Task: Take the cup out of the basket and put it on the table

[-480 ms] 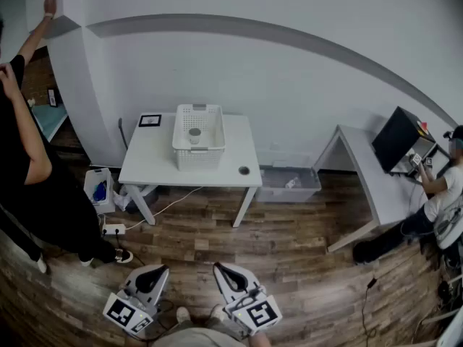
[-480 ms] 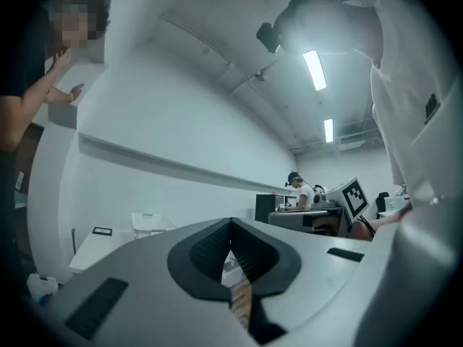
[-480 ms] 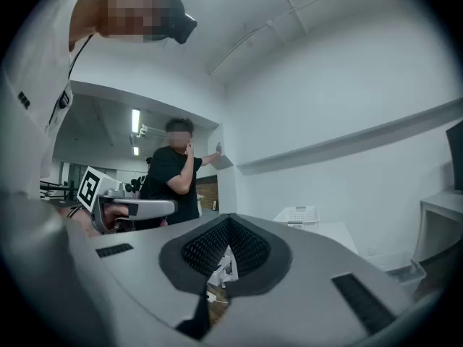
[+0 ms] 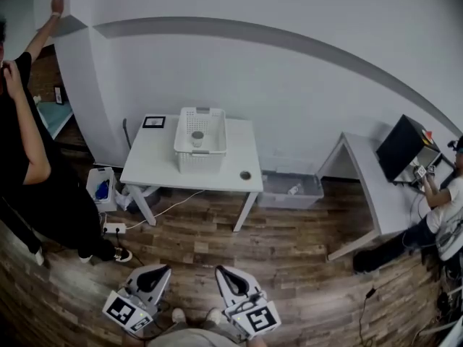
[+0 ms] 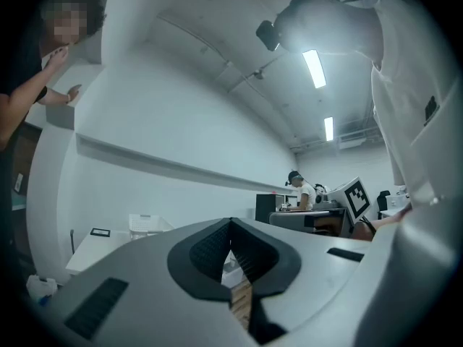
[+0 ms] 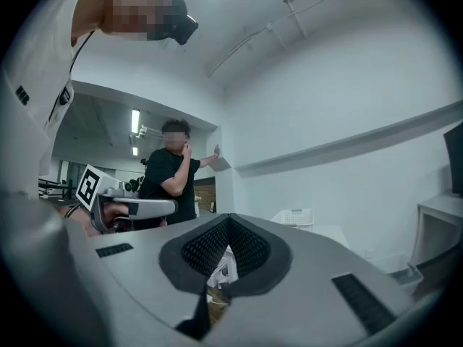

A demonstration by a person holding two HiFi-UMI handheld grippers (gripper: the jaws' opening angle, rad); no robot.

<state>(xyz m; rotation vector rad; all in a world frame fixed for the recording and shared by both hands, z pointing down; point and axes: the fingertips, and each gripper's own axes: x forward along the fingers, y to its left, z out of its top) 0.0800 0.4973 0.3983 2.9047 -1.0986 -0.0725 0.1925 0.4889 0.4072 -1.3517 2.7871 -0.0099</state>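
A white slatted basket [image 4: 200, 150] stands on the white table [image 4: 159, 168] across the room, with a small pale cup [image 4: 197, 137] upright inside it. Both grippers are far from the table, low in the head view and over the wooden floor. The left gripper [image 4: 162, 270] and the right gripper [image 4: 222, 270] point level toward the table. In the left gripper view the jaws [image 5: 230, 226] meet at the tips with nothing held, and the basket [image 5: 148, 223] is small and distant. The right gripper [image 6: 228, 223] is likewise shut and empty, with the basket [image 6: 296, 217] beyond it.
A small dark round object [image 4: 245, 175] and a black framed item [image 4: 153, 122] lie on the table. A clear bin [image 4: 289, 188] sits on the floor beside it. A person in black [image 4: 29, 165] stands left. A grey desk [image 4: 376, 194] with a monitor [image 4: 405, 147] and a seated person stands right.
The head view has shifted a little, so the table and basket sit slightly lower and further right in the picture. Both grippers keep their places and stay shut.
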